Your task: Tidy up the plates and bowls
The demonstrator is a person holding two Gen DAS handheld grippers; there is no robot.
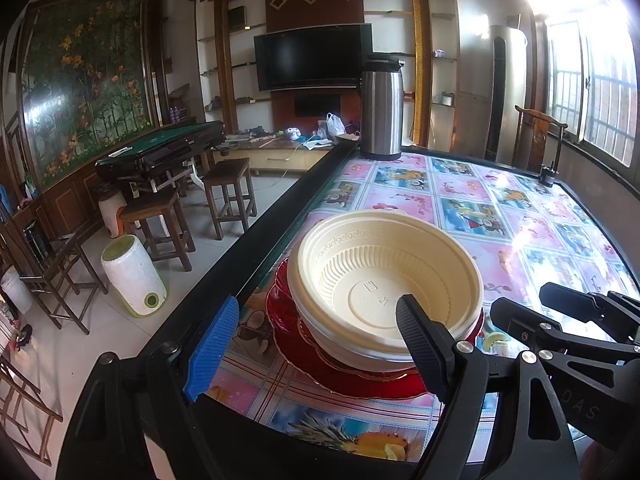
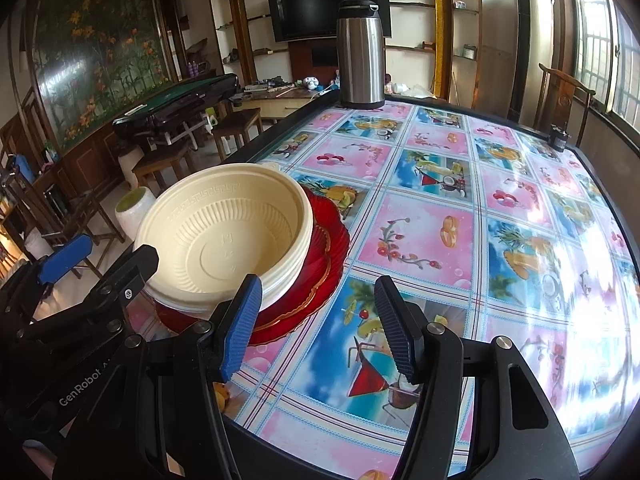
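From the left wrist view, the left tongs (image 1: 312, 344) stand wide apart and released, with nothing pressed between the pads. Their blue finger (image 1: 212, 350) hangs over the dark edge of the worktop (image 1: 460, 196), and the black finger (image 1: 424, 346) shows in front of the near rim of the bowls (image 1: 384, 280). Whether that finger touches the rim cannot be told. The cream bowls sit nested in a stack, upright, on red plates (image 1: 352, 368) near the left edge of the worktop. The right tongs (image 1: 576, 312) appear at the right edge of this view, just beside the stack. A steel flask (image 1: 381, 110) stands at the far end of the patterned cloth, well apart from the stack.

From the right wrist view, the right tongs (image 2: 320, 324) are partly spread and released; only the cloth of the worktop (image 2: 440, 200) shows between their fingers. Their blue finger (image 2: 240, 328) lies just in front of the red plates (image 2: 320, 264), with the stacked bowls (image 2: 228, 232) resting on those plates. The left tongs (image 2: 100, 256) show at the left, beside the bowls. The flask (image 2: 361, 54) stands at the far edge, and a small dark object (image 2: 559, 136) sits at the far right corner.
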